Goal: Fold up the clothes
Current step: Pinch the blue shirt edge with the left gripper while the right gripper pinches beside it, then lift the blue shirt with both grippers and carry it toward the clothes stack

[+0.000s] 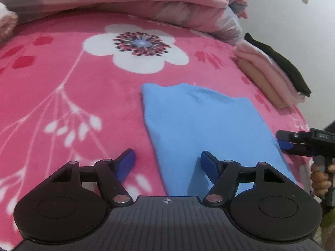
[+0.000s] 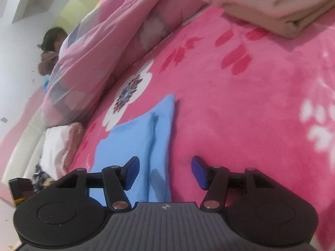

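Both grippers — left gripper (image 1: 167, 165), right gripper (image 2: 165, 172) — black linkage arms, silver rivets, blue-padded jaws.

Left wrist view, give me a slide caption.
Open left gripper straddling the folded light-blue cloth garment's near edge.

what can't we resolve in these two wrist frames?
- Blue garment: near edge hidden behind the left claw body, left wrist view; its layers cannot be counted.
- Right claw: fingertips overlap at the frame's right side in that view, so its opening shows only in the right wrist view.
- Folded stack: cut off by the top edge and blurred, right wrist view.
- Black item atop the stack: type unclear.
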Demonstrator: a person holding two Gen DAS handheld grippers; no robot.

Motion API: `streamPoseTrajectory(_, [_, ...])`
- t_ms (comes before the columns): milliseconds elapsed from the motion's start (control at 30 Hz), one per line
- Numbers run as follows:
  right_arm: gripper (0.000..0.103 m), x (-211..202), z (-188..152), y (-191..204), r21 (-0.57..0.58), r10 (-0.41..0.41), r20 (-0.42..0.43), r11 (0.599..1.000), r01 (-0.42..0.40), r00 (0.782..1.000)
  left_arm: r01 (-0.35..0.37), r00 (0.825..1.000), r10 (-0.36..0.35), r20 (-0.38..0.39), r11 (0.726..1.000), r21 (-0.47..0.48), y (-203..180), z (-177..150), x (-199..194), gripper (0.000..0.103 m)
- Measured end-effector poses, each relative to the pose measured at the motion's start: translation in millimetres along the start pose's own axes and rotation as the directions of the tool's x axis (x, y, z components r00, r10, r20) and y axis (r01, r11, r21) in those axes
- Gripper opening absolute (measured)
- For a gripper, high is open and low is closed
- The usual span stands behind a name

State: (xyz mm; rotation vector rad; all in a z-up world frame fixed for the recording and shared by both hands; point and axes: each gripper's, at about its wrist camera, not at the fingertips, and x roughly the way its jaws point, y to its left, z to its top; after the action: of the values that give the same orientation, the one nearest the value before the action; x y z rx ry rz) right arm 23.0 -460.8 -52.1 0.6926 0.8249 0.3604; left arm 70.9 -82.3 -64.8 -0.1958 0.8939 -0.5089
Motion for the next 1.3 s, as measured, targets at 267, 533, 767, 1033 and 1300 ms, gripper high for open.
streamPoseTrajectory(267, [0.057,43,40,-5,-0.015,0.127,-0.098,0.991,-0.129,0.987,0.079,0.997,-0.080,-0.016,0.997,-0.019,12,28,30,0.042])
streamPoseTrajectory(533, [0.020,79,50,18,-0.113,0.121,-0.172,0.983,-0.142,0.978,0.052,0.996,-0.055,0.075,0.998,0.046,-13,33,18,0.019])
streamPoseTrajectory(767, [0.010,47,30,75,-0.312,-0.005,-0.039,0.950,-0.007,0.999,0.013,0.986,-0.031,0.167,0.994,0.105,-37,36,3,0.007])
streamPoseTrajectory(1033, [0.010,-47,-11,137,-0.461,-0.015,0.268,0.876,0.142,0.963,0.038,0.930,-0.129,0.345,0.965,0.259,-118,35,-84,0.007])
streamPoseTrajectory(1300, [0.010,-170,-9,154,-0.482,0.035,0.576,0.822,0.304,0.817,0.102,0.849,-0.290,0.441,0.910,0.402,-223,71,-106,0.007])
